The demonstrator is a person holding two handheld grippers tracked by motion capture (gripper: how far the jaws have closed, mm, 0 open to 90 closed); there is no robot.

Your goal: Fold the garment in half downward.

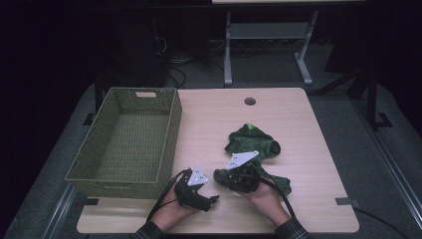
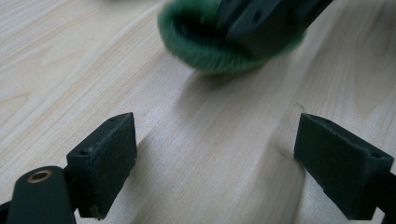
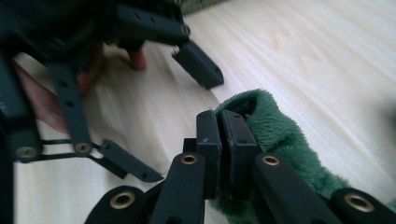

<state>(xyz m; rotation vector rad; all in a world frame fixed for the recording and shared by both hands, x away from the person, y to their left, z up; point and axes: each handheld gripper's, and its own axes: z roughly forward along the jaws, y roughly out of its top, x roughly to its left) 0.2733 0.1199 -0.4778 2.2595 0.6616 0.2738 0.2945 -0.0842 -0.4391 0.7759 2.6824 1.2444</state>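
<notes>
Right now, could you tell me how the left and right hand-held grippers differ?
The left hand-held gripper is open over bare table; the right hand-held gripper is shut on the green plush cloth. In the high view the left one sits nearer the basket. Both are black.

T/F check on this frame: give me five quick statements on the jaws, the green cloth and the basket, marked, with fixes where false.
1. The right gripper has its jaws closed on a fold of the fuzzy green cloth. True.
2. The left gripper also pinches the cloth. False: its jaws stand wide apart over bare wood.
3. The woven olive-green rectangular basket holds the cloth. False: nothing lies in it; the cloth lies on the light wooden table.
4. The basket sits at the table's left side in the high view. True.
5. The cloth touches the basket. False: bare tabletop separates them.
</notes>
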